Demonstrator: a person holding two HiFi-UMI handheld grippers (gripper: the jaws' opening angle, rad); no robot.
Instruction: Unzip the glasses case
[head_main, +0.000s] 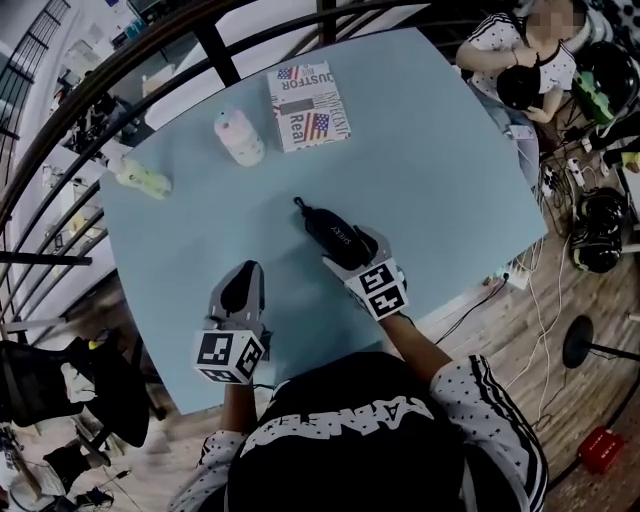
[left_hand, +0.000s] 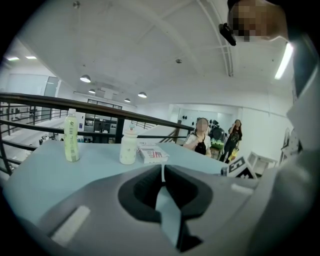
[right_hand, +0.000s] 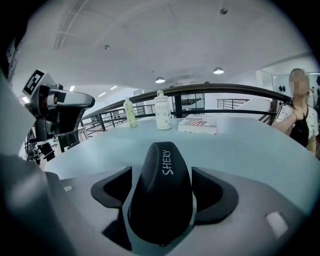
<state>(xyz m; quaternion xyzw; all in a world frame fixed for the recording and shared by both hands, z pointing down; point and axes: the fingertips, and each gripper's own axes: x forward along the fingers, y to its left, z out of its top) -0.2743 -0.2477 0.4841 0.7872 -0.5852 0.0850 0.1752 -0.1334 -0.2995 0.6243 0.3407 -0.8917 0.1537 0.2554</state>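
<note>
The black glasses case (head_main: 333, 232) lies on the light-blue surface (head_main: 430, 150), its near end sitting between the jaws of the right hand-held gripper (head_main: 353, 250). In the right gripper view those jaws stand wide, with a gap on each side of the case (right_hand: 161, 195), so nothing is clamped yet. The step in hand looks like pinning the case down. To do it well, the right jaws should close squarely across the body and low on its sides (the rounded shell could squirt out of a high pinch), clear of the zip line. The left hand-held gripper (head_main: 247, 270) waits just beside, its jaws nearly together and empty. It would need to open a little and take the small tab at the far tip (head_main: 298, 204), probably the zip pull, then draw it along the seam and not upward.
</note>
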